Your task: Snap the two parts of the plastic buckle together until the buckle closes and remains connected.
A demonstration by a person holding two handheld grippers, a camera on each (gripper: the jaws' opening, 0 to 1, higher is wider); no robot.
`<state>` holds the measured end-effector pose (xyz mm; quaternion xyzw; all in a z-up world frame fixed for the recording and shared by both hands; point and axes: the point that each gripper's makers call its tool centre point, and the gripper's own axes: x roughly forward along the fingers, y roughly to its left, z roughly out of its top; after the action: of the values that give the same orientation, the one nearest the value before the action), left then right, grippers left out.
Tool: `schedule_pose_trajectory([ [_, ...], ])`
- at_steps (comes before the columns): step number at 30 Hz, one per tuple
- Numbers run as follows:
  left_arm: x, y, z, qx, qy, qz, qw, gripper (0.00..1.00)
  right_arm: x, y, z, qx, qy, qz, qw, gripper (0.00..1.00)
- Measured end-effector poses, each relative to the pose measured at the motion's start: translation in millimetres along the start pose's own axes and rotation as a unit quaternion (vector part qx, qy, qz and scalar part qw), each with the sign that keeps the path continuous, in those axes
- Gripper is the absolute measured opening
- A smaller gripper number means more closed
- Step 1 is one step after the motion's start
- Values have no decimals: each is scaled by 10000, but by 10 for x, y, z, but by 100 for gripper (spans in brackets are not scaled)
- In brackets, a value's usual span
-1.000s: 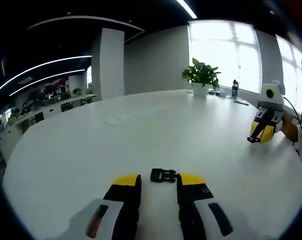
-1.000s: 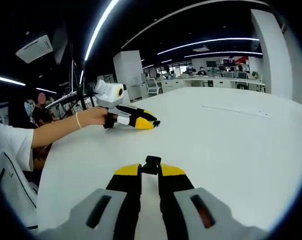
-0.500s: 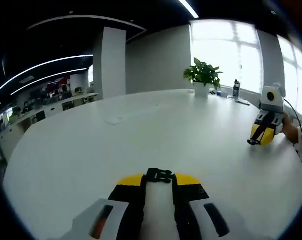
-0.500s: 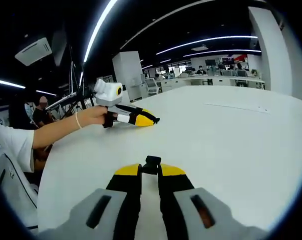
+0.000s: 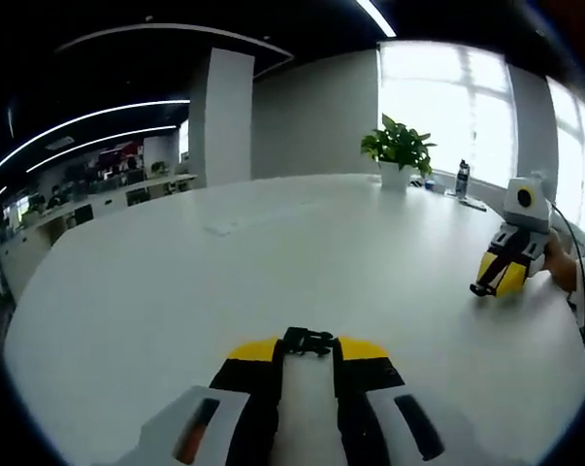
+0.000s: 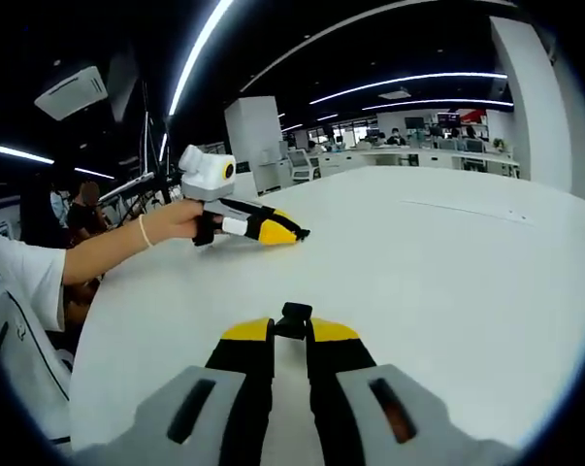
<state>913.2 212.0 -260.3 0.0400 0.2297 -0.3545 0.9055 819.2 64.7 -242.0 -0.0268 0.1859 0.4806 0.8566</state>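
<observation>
Item 1, white table (image 5: 273, 243): large, round-edged, pale top; the landmark for all entries below.

Item 2, left gripper (image 5: 308, 347): seen in the left gripper view low over the near part of the white table, its 2 yellow-tipped black jaws drawn in close and pinching a buckle part. In the right gripper view the same tool (image 6: 292, 234) sits toward the far left side of the white table, held by a person's hand (image 6: 176, 221) with a thin band at the wrist, tips low over the top.

Item 3, black buckle part (image 5: 308, 341): small, black plastic, multi-pronged outline, held crosswise between the left gripper's jaw tips, just above the white table.

Item 4, right gripper (image 6: 291, 330): seen in the right gripper view over the near part of the white table, 2 yellow-tipped jaws pressed together on a second piece. In the left gripper view the same tool (image 5: 488, 285) stands at the right edge of the white table, tips pointing down at the surface, well apart from item 2.

Item 5, second black buckle part (image 6: 294, 319): small dark piece projecting forward from between the right gripper's jaw tips; shape too small to detail.

Item 6, potted plant (image 5: 399, 153): green leaves, white pot, at the far edge of the white table before bright windows.

Item 7, dark bottle (image 5: 462, 179): upright, just right of the potted plant, far edge of the white table.
</observation>
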Motion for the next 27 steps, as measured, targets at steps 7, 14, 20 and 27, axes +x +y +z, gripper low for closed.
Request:
schedule_pose_trajectory([
  [7,-116,-153,-60,8,51,33,10000,20,30,11,-38,15,44,11,10000,12],
  [14,-182,-301,-128,290,169,-14,9994,20,72,69,-27,-32,41,66,10000,12],
  [20,-240,-344,-158,255,174,26,9995,20,93,123,-24,-78,50,121,9999,12],
  [27,-334,-418,-205,69,129,140,9998,20,93,138,-24,-79,52,123,9999,12],
])
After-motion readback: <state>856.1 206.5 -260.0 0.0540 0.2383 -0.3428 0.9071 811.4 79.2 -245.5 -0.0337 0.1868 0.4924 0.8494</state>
